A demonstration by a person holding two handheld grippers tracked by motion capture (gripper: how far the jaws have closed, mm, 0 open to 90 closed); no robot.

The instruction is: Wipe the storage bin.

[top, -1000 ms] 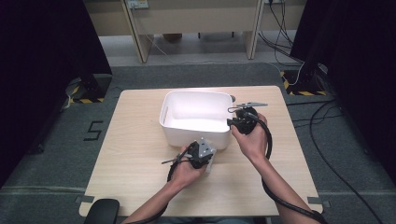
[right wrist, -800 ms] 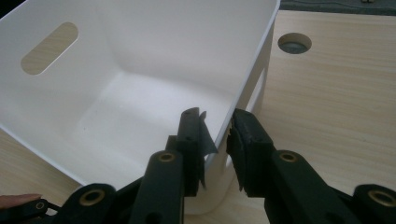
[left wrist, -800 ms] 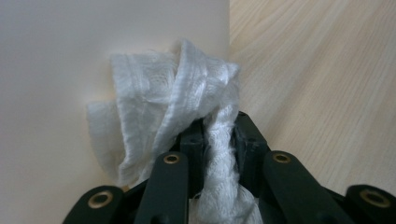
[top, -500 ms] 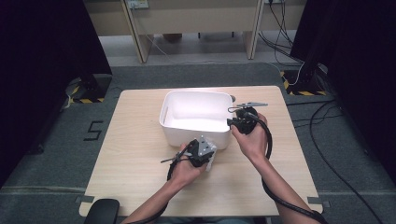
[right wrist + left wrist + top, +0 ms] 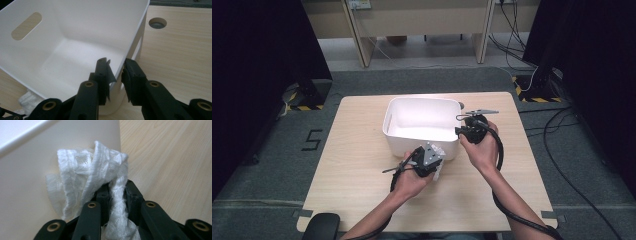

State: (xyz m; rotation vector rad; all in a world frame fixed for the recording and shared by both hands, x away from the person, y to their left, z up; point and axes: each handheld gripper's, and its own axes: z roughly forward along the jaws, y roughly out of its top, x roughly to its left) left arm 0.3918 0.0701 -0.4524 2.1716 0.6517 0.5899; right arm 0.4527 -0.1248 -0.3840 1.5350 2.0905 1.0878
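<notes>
Cloth (image 5: 100, 177), white, crumpled open-weave, clamped in left tool (image 5: 117, 195); right tool (image 5: 116, 71) grips bin (image 5: 75, 37) rim.

One white bin (image 5: 422, 120), one white cloth (image 5: 100, 170)

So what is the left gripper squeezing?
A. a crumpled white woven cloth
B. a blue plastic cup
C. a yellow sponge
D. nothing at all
A: in the left gripper view, the left gripper has its black jaws shut on a crumpled white woven cloth, beside the white plastic bin.
</notes>
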